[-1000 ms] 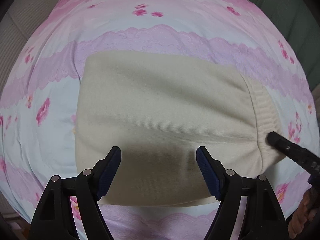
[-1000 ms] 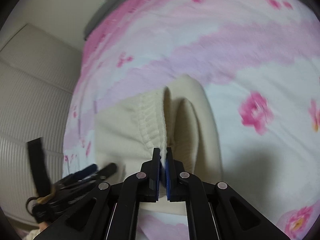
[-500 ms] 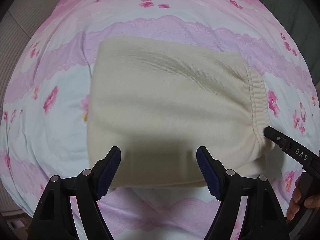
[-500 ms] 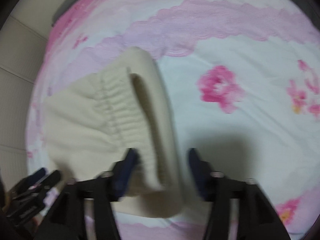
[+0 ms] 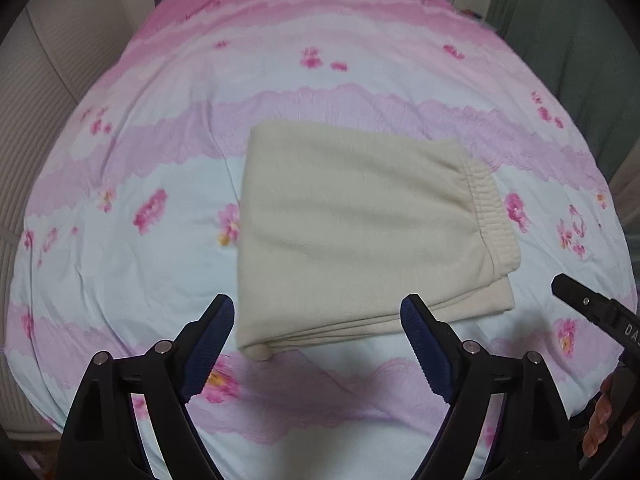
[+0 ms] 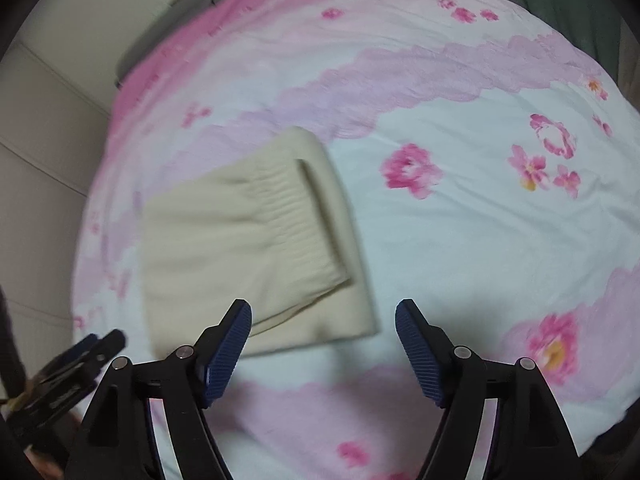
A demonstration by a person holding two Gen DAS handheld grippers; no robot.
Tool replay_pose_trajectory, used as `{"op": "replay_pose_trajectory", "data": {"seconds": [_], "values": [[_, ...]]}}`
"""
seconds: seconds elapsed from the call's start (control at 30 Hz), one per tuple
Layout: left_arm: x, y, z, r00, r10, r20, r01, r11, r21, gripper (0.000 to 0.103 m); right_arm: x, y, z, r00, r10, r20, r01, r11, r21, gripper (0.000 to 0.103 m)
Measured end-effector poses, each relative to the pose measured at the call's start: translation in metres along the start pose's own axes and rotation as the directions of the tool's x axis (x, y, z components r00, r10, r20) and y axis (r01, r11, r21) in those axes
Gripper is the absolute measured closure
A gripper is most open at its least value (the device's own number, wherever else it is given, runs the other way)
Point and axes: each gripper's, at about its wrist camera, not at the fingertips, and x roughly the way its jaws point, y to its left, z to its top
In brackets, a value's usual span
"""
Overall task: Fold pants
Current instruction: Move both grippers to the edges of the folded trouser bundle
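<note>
The cream pants (image 5: 360, 232) lie folded into a flat rectangle on the pink flowered bedspread (image 5: 160, 152), ribbed waistband (image 5: 486, 196) at their right end. My left gripper (image 5: 318, 320) hovers above the near edge of the fold, jaws opening wider, nothing between the pads. In the right wrist view the pants (image 6: 240, 248) lie left of centre, waistband (image 6: 296, 216) on top. My right gripper (image 6: 324, 328) hangs over the near right corner of the fold, jaws opening, holding nothing. Its black finger tip (image 5: 588, 308) shows at the right of the left wrist view.
The bedspread (image 6: 480, 220) covers the whole bed. A pale ribbed wall panel (image 5: 48, 120) runs along the left side, and a dark green curtain (image 5: 568, 40) hangs at the far right. A hand (image 5: 608, 416) grips the right tool's handle.
The right gripper let go of the waistband corner and opened. Both grippers pulled back and up from the pants, which now lie flat and look smaller.
</note>
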Motion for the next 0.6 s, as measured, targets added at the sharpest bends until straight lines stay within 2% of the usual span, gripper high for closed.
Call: {"op": "replay_pose_trajectory", "data": {"seconds": [0.13,0.37,0.5,0.6], "values": [[-0.015,0.009,-0.008,0.999,-0.017,0.048,0.014,0.997,0.078,0.015,-0.012,0.024,-0.023,0.999,0.021,0.033,-0.021,1.0,-0.007,0.021],[-0.03,0.044,-0.022,0.992,-0.105,0.07,0.091,0.978,0.186,0.015,-0.023,0.065,-0.064,0.995,-0.006,0.101,0.002,0.999,0.045,0.02],[-0.033,0.065,-0.026,0.991,-0.096,0.091,0.075,0.975,0.211,0.013,-0.029,0.08,-0.084,0.988,-0.034,0.152,0.021,0.996,0.083,0.019],[-0.025,0.08,-0.026,0.991,-0.075,0.106,0.054,0.981,0.188,0.006,-0.026,0.085,-0.093,0.985,-0.043,0.167,0.023,0.992,0.121,0.011]]}}
